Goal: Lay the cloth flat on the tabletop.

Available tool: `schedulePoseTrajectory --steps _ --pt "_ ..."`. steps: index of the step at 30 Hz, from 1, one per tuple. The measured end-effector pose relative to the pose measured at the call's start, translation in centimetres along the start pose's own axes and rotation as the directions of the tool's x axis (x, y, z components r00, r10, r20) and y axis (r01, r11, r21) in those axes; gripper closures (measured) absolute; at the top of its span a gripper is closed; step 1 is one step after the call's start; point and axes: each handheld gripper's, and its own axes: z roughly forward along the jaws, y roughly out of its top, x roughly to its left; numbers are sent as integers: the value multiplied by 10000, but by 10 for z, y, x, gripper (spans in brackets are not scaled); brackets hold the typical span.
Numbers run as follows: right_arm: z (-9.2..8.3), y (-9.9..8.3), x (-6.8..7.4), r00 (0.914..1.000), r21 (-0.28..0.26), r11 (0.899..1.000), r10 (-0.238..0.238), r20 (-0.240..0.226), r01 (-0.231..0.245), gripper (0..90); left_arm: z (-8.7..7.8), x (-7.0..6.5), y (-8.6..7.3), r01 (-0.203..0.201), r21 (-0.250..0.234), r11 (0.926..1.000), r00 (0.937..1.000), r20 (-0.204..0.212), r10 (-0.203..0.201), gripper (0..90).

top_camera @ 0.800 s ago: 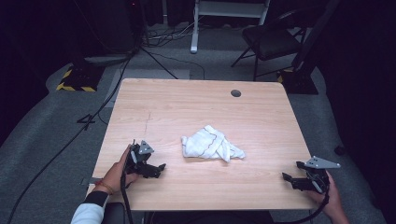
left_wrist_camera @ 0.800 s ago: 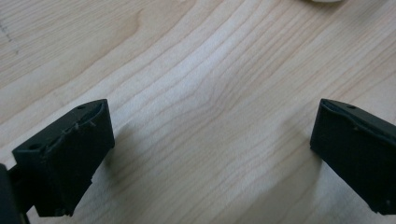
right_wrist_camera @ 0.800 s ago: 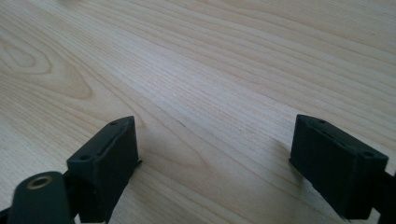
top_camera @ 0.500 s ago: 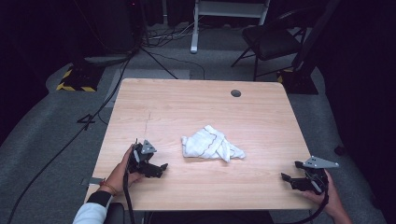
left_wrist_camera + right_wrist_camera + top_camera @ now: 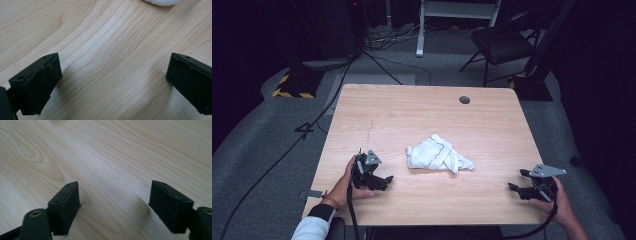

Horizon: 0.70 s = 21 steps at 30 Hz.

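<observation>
At the near edge of a pale wooden table (image 5: 422, 115), its top streaked with long wavy grain, a person rests two black hard-plastic tools. The left gripper (image 5: 382, 181), held at the near left, has its blocky jaws spread wide over bare wood with nothing between them. The right gripper (image 5: 516, 180), at the near right corner and topped by a grey three-cornered plate, also has its jaws spread and empty. Between the two and slightly farther in lies a crumpled white cloth (image 5: 437, 154), soft and folded into loose ridges with a thin dark line along its hem, apart from both tools. Near the far edge, a small round dark grommet (image 5: 464, 100) sits in the tabletop.
</observation>
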Motion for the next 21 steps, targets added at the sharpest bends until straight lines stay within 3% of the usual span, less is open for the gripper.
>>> schedulePoseTrajectory --steps 1,2,4,10,13,14,15,17,18,21 --pt "4 9 2 9992 -165 9995 -269 -291 265 273 1 0 1 -187 43 9998 9998 108 187 3" --pt "4 13 3 9988 -257 9991 -353 -340 344 285 3 -2 4 -369 34 9993 9988 329 368 3" --pt "6 18 5 9980 -338 9981 -526 -347 514 294 4 -4 5 -432 31 9991 9985 343 431 3" --pt "20 58 25 9841 -451 9874 -1553 -859 1519 355 19 -14 21 -691 -8 9976 9958 594 690 3" --pt "29 80 41 9726 -710 9789 -1992 -1198 1917 378 25 -20 29 -857 22 9963 9935 749 853 3" --pt "29 80 41 9726 -710 9789 -1992 -1198 1917 378 25 -20 29 -857 22 9963 9935 749 853 3" --pt "40 93 52 9614 -737 9715 -2339 -1452 2252 389 31 -24 36 -972 32 9953 9918 836 965 3" --pt "45 99 58 9568 -723 9689 -2454 -1560 2367 398 34 -27 39 -1025 29 9947 9910 867 1019 3" --pt "56 109 69 9467 -768 9651 -2607 -1890 2505 404 41 -31 46 -1191 -3 9929 9875 1039 1185 3" --pt "70 120 85 9323 -764 9549 -2967 -2069 2870 412 48 -36 55 -1502 7 9887 9801 1310 1488 3"
